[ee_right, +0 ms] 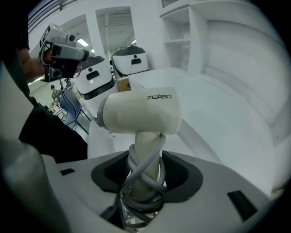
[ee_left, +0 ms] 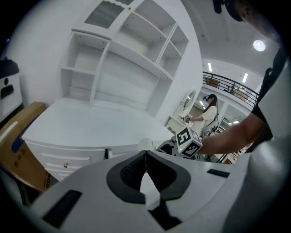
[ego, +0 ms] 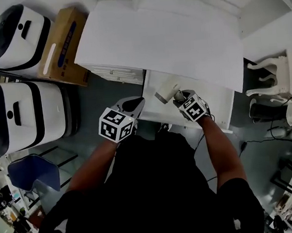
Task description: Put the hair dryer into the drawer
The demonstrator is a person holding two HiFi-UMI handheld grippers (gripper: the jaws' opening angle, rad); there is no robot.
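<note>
A cream hair dryer (ee_right: 138, 113) has its cord wound round its handle, and my right gripper (ee_right: 145, 175) is shut on that handle. In the head view the hair dryer (ego: 165, 93) hangs over the open white drawer (ego: 213, 105) under the desk top (ego: 165, 36), with the right gripper (ego: 178, 98) just behind it. My left gripper (ego: 136, 104) hovers at the drawer's left edge. Its jaws meet at the tips with nothing between them (ee_left: 145, 157). From the left gripper view the hair dryer (ee_left: 146, 144) peeks out beyond the jaws.
A cardboard box (ego: 62, 44) and two white-and-black machines (ego: 19, 35) (ego: 20, 116) stand left of the desk. A white chair (ego: 271, 81) is at the right and a blue seat (ego: 32, 172) at the lower left. White shelves (ee_left: 127, 59) rise at the desk's back.
</note>
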